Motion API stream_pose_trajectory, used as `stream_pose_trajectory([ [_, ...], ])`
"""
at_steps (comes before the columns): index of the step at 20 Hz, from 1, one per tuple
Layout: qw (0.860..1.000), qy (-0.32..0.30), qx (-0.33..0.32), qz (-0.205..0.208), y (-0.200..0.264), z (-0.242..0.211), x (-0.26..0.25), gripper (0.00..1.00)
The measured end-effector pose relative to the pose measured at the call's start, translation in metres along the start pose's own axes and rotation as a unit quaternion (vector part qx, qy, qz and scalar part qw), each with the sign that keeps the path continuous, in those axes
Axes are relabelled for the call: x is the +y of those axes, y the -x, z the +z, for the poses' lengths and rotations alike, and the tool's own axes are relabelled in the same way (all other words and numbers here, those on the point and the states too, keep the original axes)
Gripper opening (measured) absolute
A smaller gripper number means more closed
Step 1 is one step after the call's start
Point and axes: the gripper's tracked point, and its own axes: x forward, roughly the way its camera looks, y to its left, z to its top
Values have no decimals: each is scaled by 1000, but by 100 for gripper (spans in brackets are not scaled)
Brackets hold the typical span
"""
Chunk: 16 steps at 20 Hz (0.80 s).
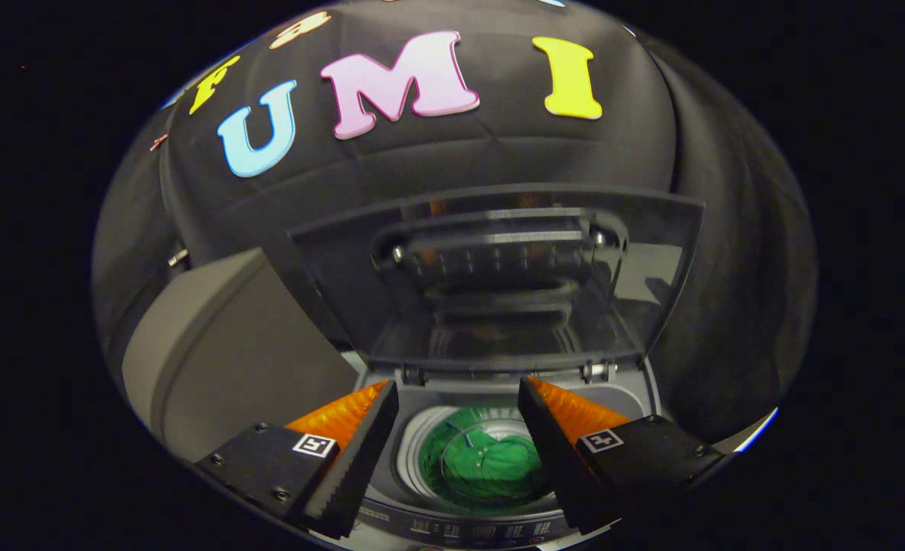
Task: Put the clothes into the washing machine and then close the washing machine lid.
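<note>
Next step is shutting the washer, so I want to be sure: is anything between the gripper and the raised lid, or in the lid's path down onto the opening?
Nothing visible. The open gripper hangs over the drum with the green garment inside, and the transparent dark lid stands upright just beyond the fingers, its path clear.

You are working in a staged booth set up like a laundry corner, not a real home. A black cloth wall (452, 153) hangs close behind a top-loading washing machine (621, 398), whose lid (498, 275) stands raised and whose drum holds green clothes (487, 463). A grey box-like appliance (230, 352) sits just beside the machine, against the same cloth.
</note>
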Motion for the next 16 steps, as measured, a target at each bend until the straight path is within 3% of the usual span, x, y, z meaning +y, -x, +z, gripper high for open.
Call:
stream_pose_trajectory([
  [4,995,-1,-99,7,7,96,8,99],
  [7,989,1,-145,-12,-9,156,-7,99],
  [11,997,11,-53,-60,-77,127,-41,99],
  [16,995,33,-48,-83,-75,125,-41,100],
])
